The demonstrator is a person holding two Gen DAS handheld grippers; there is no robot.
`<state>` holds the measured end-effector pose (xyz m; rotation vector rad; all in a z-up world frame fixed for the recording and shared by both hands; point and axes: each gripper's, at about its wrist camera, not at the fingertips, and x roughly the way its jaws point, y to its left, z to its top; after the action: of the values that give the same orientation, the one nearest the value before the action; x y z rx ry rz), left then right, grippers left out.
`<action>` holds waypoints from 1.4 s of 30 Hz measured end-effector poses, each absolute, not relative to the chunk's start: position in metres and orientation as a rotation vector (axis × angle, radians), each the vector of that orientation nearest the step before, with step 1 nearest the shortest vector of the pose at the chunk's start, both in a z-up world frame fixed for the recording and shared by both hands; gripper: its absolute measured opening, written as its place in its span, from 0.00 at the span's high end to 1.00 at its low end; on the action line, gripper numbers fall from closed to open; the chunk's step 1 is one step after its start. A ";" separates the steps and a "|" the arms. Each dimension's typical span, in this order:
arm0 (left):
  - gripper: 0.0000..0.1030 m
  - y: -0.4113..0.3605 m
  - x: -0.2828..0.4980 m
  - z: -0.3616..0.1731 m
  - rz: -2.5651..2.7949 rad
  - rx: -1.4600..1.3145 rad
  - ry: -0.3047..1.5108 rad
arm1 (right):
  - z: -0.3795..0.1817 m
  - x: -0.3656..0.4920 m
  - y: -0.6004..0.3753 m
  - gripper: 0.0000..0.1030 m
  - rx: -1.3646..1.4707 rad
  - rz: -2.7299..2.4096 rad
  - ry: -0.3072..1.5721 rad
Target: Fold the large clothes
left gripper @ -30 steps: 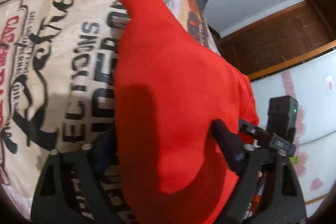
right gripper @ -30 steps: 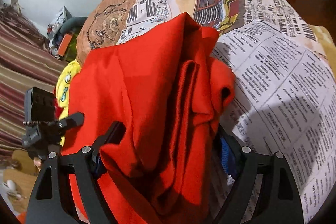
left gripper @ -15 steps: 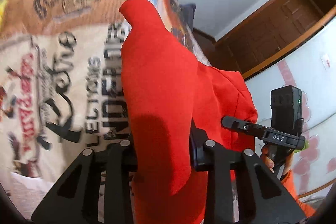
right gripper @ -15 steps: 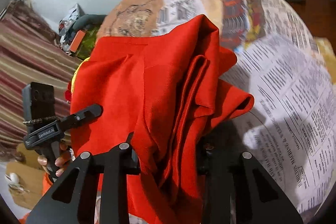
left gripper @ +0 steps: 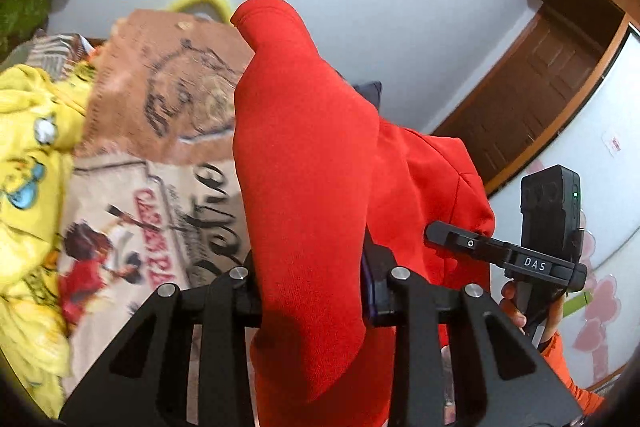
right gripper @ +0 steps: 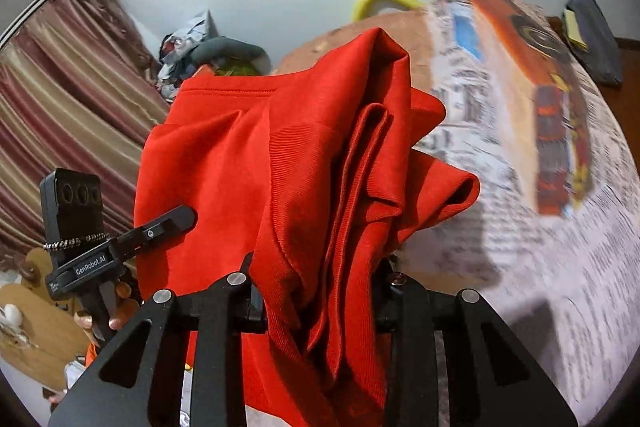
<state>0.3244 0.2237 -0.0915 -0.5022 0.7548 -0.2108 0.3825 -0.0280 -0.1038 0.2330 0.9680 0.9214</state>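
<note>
Red garment (left gripper: 304, 155) bunched between both tools, raised above the printed bedspread (left gripper: 160, 195); left gripper (left gripper: 312, 291) narrowed, clamped on a thick fold; right gripper (right gripper: 320, 291) narrowed, clamped on gathered pleats; yellow clothing (left gripper: 28, 155) lies beyond on bedspread.

Left gripper (left gripper: 316, 291) clamped on red garment (left gripper: 304, 163), pointing downward. Right gripper (right gripper: 320, 295) clamped on same garment's bunched folds, pointing downward. A hand (left gripper: 520, 307) grips right gripper's handle.

garment (left gripper: 304, 187) above the bedspread (left gripper: 168, 187), sweater (left gripper: 28, 163) left on it
</note>
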 end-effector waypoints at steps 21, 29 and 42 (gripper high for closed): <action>0.69 0.386 0.410 -0.261 0.092 -0.600 1.006 | -0.239 0.464 0.166 0.73 0.141 0.848 1.220; 0.55 0.391 0.408 -0.309 0.119 -0.545 1.043 | -0.278 0.480 0.162 0.71 0.167 0.841 1.300; 0.18 0.345 0.351 -0.279 0.245 -0.266 1.038 | -0.244 0.405 0.147 0.45 -0.290 0.718 1.065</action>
<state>0.3511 0.3451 -0.2792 -0.2659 1.0383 0.2454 0.4048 0.1471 -0.2436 -0.2897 1.0651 0.7180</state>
